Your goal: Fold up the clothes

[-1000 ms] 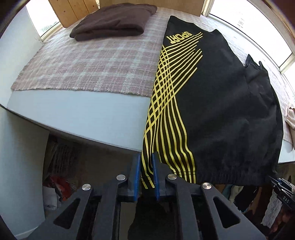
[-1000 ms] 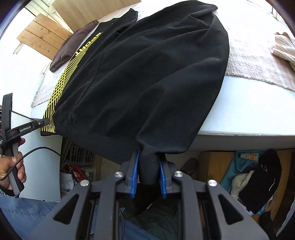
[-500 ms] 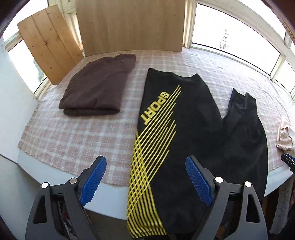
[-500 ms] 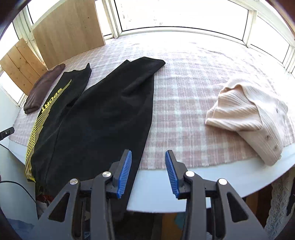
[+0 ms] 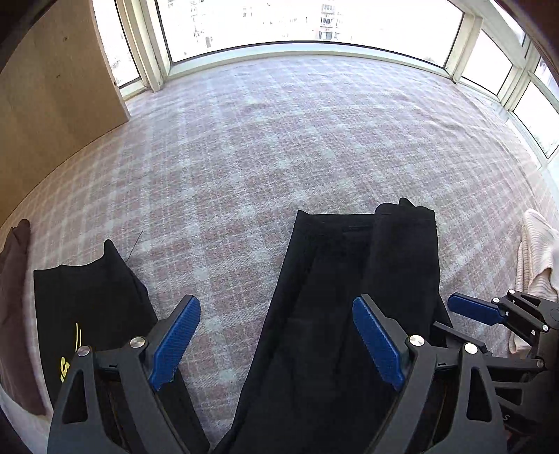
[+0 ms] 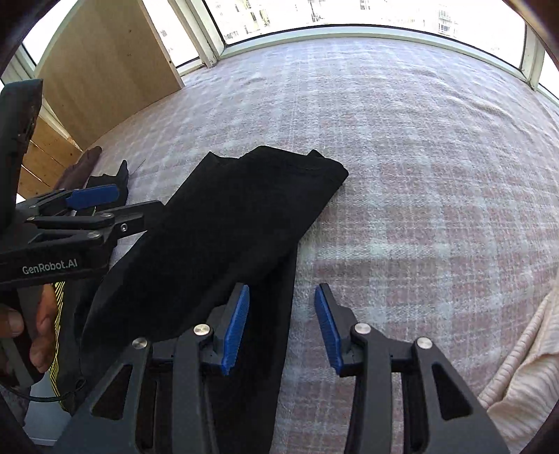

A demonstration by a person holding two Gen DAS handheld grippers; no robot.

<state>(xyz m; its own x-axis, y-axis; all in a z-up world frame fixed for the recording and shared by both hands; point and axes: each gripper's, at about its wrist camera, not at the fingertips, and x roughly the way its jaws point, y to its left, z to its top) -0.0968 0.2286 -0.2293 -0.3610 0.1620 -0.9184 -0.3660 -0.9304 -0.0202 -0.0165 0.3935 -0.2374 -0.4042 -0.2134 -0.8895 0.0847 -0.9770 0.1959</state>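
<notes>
Black sport trousers lie flat on the checked cloth (image 5: 279,139). One leg (image 5: 349,297) runs up between and beyond my left gripper's pads. The other leg (image 5: 87,307), with yellow print, lies to the left. My left gripper (image 5: 276,342) is open above the trousers, holding nothing. In the right wrist view the same plain leg (image 6: 227,227) ends in a doubled cuff, and my right gripper (image 6: 283,328) is open over its right edge. The left gripper (image 6: 118,206) shows at the left, held by a hand (image 6: 38,324).
A folded brown garment (image 5: 14,297) lies at the far left of the table. A cream knit sweater (image 6: 524,377) lies at the right. A wooden board (image 6: 104,63) leans at the back left and windows (image 5: 297,21) ring the table. My right gripper (image 5: 464,321) is near the sweater.
A second ago both grippers were shut on the trousers at the table's edge. They let go, opened, and have moved forward over the table toward the far ends of the legs.
</notes>
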